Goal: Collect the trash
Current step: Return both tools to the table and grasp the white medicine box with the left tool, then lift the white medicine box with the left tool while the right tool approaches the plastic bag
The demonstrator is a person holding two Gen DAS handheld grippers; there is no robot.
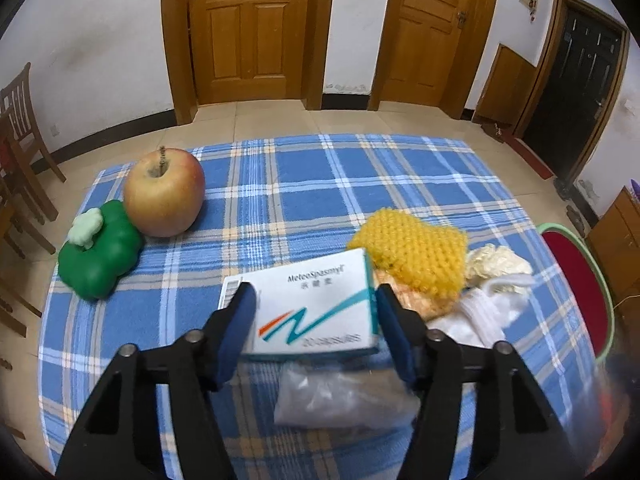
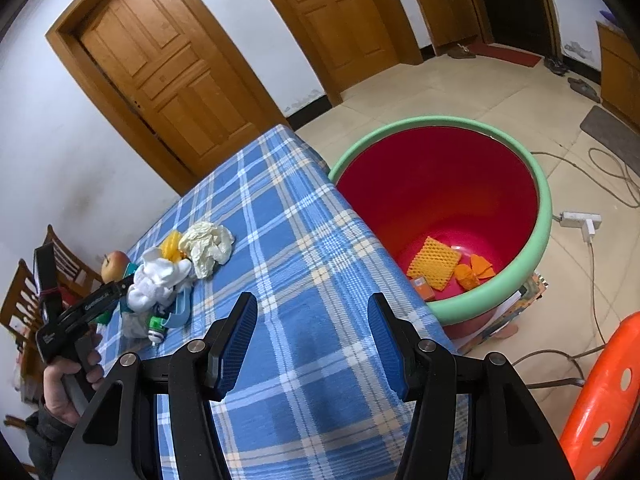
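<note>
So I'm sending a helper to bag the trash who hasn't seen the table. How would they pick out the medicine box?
Start at the blue plaid tablecloth and go to the pile beside the red bin. The medicine box lies there between the left gripper's pads, next to a yellow knit piece. It is the only flat white carton, printed with a teal and orange zigzag.

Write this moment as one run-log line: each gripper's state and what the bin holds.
left gripper: shut on box | right gripper: open, empty | bin: orange scraps

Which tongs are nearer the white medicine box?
Left. The left tongs straddle the medicine box; the right tongs hover over bare tablecloth, away from it.
</note>
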